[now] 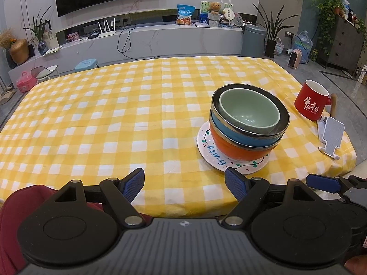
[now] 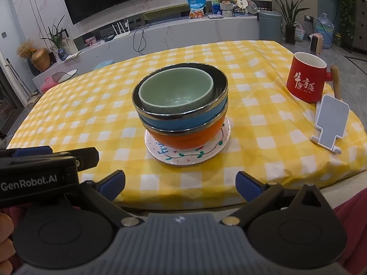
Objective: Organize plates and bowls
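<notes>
A green bowl (image 1: 248,112) sits inside a blue bowl (image 1: 231,129), which sits in an orange bowl (image 1: 231,147). The stack rests on a white plate with painted vines (image 1: 207,147) on the yellow checked table. In the right wrist view the same stack shows: green bowl (image 2: 176,91), blue bowl (image 2: 183,120), orange bowl (image 2: 190,138), plate (image 2: 183,157). My left gripper (image 1: 184,183) is open and empty at the near table edge, left of the stack. My right gripper (image 2: 180,184) is open and empty, just in front of the stack.
A red mug (image 2: 306,79) stands at the right with a wooden-handled item (image 2: 336,81) behind it. A white phone stand (image 2: 330,123) sits near the right table edge. The yellow checked cloth (image 1: 103,114) covers the table. The left gripper body (image 2: 39,171) shows at the right view's left.
</notes>
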A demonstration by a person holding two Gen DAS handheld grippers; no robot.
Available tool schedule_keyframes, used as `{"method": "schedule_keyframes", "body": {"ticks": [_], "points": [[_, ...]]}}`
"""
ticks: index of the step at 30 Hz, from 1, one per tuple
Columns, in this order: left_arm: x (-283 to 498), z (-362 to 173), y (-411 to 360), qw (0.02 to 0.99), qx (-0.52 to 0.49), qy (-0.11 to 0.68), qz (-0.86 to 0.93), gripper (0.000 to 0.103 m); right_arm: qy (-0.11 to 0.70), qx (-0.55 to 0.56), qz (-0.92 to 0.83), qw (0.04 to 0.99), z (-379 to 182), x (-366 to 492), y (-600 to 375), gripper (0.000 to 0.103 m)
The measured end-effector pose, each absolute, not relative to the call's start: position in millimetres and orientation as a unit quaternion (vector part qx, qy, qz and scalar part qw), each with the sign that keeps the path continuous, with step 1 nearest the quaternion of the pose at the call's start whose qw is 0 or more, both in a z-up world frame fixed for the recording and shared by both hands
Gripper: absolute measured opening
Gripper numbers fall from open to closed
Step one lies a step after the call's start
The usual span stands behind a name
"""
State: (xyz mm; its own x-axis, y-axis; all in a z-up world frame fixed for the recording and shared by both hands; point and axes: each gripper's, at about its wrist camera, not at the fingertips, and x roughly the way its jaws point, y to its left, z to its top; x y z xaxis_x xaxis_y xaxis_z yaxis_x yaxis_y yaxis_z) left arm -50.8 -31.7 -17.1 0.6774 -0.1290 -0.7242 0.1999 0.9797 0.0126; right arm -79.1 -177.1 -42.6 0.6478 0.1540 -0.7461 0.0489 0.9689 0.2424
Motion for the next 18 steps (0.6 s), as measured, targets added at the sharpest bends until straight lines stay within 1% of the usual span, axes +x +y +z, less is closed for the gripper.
{"method": "schedule_keyframes", "body": {"ticks": [18], "points": [[-50.8,-19.1,-32.0,0.915,0.052,0.390,-0.089,0.093,0.419,0.112,0.025,0.901,-44.3,-78.8,-176.7,0.100]]}}
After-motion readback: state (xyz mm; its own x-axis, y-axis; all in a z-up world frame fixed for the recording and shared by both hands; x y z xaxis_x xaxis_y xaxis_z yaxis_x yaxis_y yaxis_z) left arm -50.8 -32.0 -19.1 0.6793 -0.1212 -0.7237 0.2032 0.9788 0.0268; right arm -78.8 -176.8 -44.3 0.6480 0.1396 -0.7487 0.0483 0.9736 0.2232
